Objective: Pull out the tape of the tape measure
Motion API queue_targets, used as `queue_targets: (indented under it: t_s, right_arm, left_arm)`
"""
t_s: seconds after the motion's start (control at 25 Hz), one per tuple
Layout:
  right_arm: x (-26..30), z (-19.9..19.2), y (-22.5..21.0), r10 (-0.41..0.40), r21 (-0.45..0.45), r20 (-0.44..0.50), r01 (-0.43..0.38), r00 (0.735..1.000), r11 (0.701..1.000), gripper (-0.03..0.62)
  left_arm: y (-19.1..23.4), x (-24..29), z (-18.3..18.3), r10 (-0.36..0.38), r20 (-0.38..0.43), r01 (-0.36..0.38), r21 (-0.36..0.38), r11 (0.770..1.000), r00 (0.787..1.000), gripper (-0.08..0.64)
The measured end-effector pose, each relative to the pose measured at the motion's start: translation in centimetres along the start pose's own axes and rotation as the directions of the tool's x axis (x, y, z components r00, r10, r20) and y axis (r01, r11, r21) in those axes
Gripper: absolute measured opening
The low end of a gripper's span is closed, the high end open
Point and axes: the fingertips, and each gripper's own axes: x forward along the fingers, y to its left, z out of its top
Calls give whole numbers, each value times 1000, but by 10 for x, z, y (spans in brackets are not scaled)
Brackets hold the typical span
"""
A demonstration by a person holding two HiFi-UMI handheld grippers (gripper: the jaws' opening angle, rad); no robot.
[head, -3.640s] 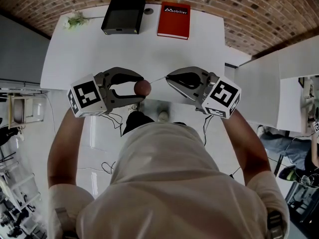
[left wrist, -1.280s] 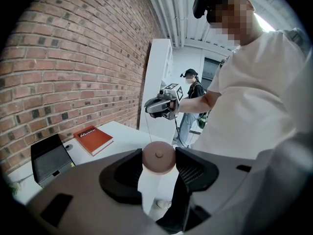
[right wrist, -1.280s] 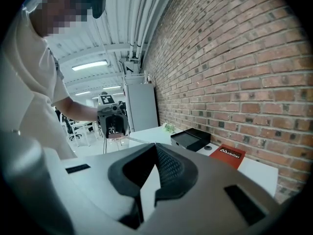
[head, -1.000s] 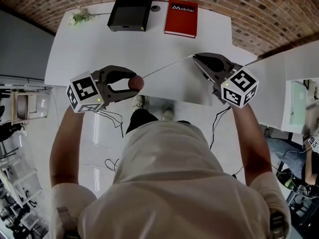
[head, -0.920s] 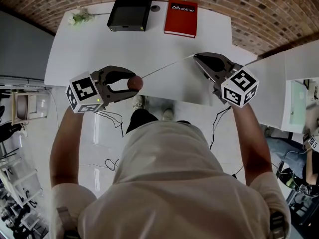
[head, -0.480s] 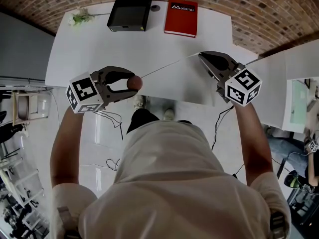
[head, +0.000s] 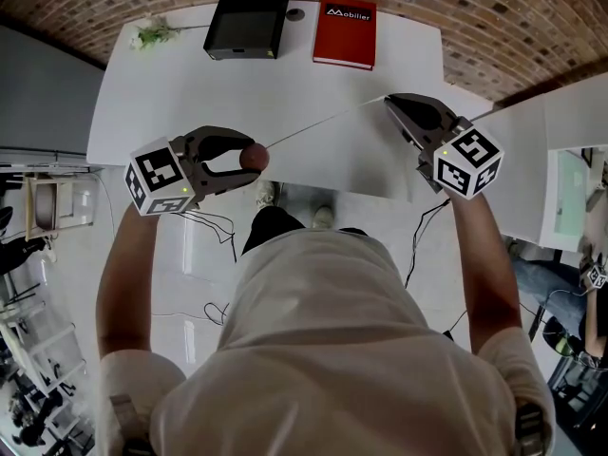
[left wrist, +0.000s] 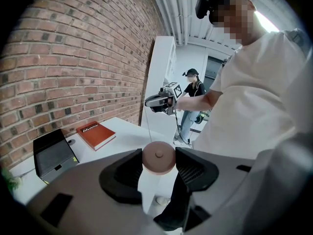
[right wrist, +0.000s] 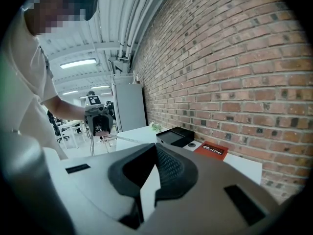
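Over the near edge of the white tabletop [head: 190, 93], my left tongs [head: 249, 158] pinch the round tape measure [left wrist: 158, 156] by its rim. My right tongs [head: 389, 101] are pressed together on the end of the tape [head: 323, 124], which runs taut between them. To pull well, I judge: draw the right tongs away along the tape's own line, without twisting, and grip the case firmly so it cannot pivot. The one container, a black box [head: 247, 25] beside a red book [head: 344, 34], looks shut; I cannot tell its contents
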Motion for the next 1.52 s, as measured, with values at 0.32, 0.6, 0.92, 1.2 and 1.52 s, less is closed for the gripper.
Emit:
queue_targets:
  t_s: [0.32, 0.6, 0.92, 1.2, 1.52]
  right_arm:
    - [-3, -4, -8, -35, 16, -2, 35, 999, 999, 5]
    - [-8, -6, -15, -59, 5, -19, 59, 998, 998, 5]
    - [-9, -5, -22, -74, 11, -17, 74, 997, 997, 5]
    - [-10, -7, -31, -95, 24, -9, 95, 995, 995, 5]
    - [-12, -9, -39, -106, 23, -14, 106, 994, 994, 5]
  left_arm:
    - [0, -2, -3, 2, -6, -2, -4, 1000, 1000, 207]
    - [0, -9, -8, 10, -14, -10, -15, 1000, 1000, 207]
    - [3, -14, -13, 20, -18, -20, -23, 1000, 1000, 207]
    - [6, -15, -15, 27, -15, -28, -32, 999, 1000, 207]
    - [9, -16, -17, 30, -12, -31, -48, 998, 999, 206]
